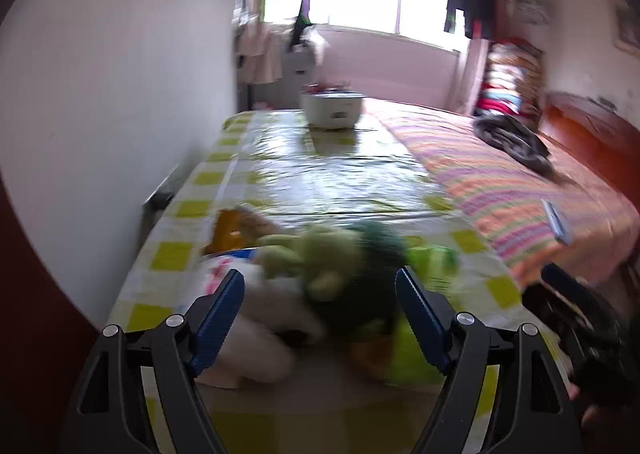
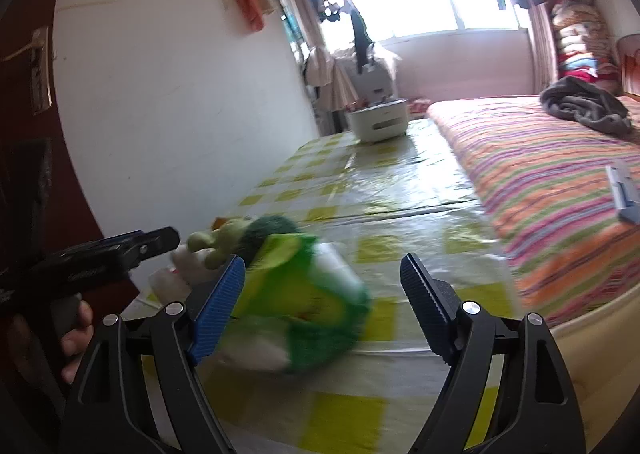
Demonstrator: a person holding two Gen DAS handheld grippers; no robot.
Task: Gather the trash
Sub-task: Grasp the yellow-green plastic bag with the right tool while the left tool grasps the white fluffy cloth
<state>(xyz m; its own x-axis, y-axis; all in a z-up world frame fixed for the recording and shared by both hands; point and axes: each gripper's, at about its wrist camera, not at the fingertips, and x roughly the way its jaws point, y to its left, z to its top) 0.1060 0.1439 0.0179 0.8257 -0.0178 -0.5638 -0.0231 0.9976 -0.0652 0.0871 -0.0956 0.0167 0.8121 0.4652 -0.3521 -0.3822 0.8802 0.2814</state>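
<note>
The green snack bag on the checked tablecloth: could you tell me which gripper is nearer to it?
Right. The right gripper has the green snack bag lying between its open fingers; the left gripper hangs further left, near the plush toy.

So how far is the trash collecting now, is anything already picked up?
Nothing looks collected yet. The left gripper and right gripper are both open and hold nothing. The green packet, the green plush toy, the white wrapper and the orange piece lie in a pile on the checked table. The white tub stands at the far end; its use is unclear.
</note>
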